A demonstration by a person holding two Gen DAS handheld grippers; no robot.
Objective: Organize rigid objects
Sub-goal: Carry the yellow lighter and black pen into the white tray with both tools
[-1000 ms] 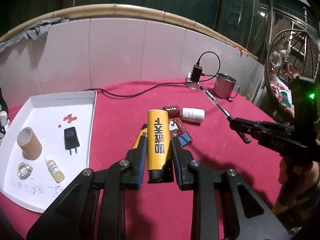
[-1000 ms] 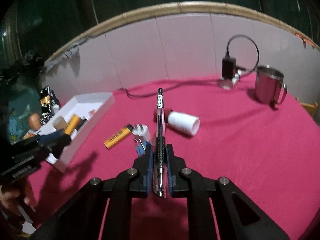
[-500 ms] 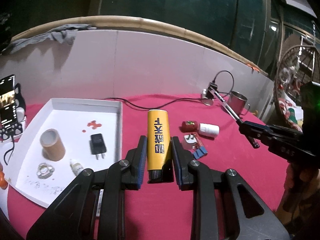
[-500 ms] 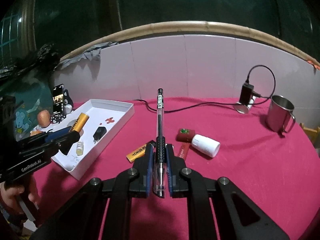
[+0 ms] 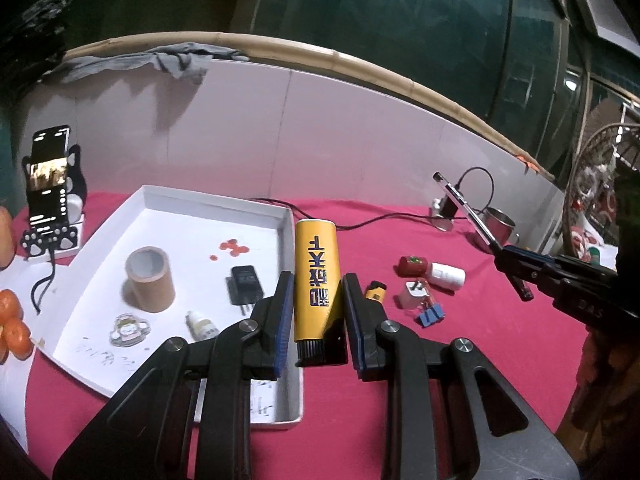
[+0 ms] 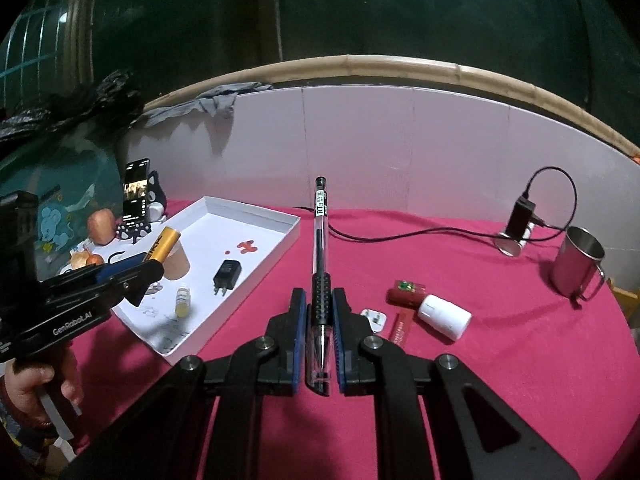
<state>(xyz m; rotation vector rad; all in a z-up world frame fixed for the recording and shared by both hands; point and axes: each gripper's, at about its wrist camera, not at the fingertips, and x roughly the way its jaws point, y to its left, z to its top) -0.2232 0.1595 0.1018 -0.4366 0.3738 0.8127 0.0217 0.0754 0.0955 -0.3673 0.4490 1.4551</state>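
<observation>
Red cloth covers our table (image 6: 500,360). Our left gripper (image 5: 314,316) clamps a yellow cylindrical tube (image 5: 316,276) above the white shallow tray's (image 5: 288,236) edge; our right gripper (image 6: 319,316) pinches a clear black-grip pen (image 6: 320,248). A cardboard roll (image 5: 150,278), black charger (image 5: 245,280) and small dropper bottle (image 5: 200,324) are already in the tray; a white pill bottle (image 6: 444,317) and blue binder clip (image 5: 431,315) remain outside.

yellow tube (image 5: 316,280) hides most of the second yellow tube (image 5: 375,291). sticker (image 5: 129,330) design is too small to resolve. hand (image 6: 34,380) is cut off at frame edge.
</observation>
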